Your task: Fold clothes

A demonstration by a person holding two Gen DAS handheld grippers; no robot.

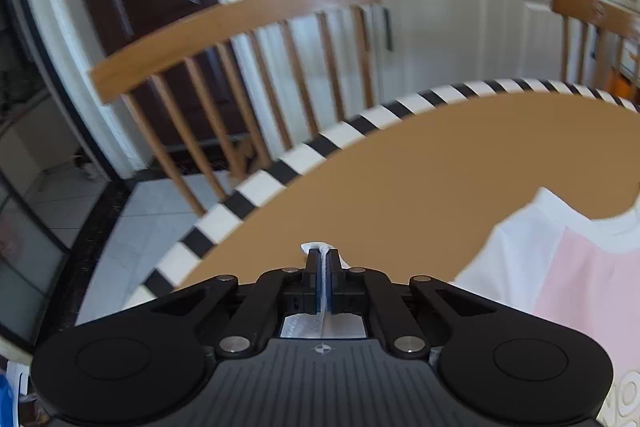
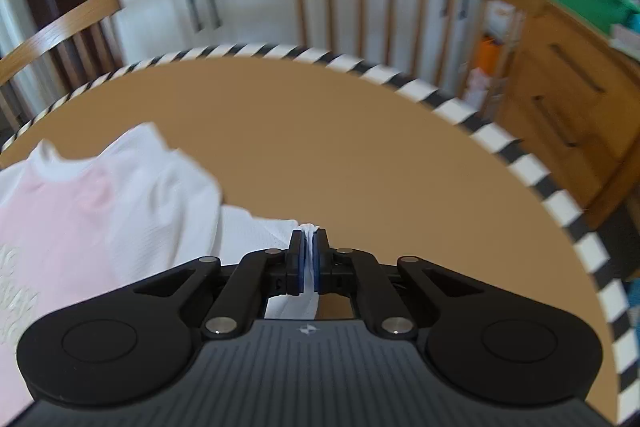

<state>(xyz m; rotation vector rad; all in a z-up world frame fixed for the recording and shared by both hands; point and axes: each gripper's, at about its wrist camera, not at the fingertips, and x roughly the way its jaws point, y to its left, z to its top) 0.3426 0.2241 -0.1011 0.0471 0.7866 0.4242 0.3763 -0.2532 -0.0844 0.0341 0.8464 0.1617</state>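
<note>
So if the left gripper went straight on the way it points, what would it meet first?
Probably the bare brown tabletop just ahead of the left gripper, which is shut on white cloth. Beyond that comes the striped edge, though depth is unclear.

tabletop ahead lies bare; chairs ring its edge

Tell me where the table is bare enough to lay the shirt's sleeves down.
Bare brown table runs from the shirt to the striped rim, ahead of both grippers. The near side is crowded by shirt.
</note>
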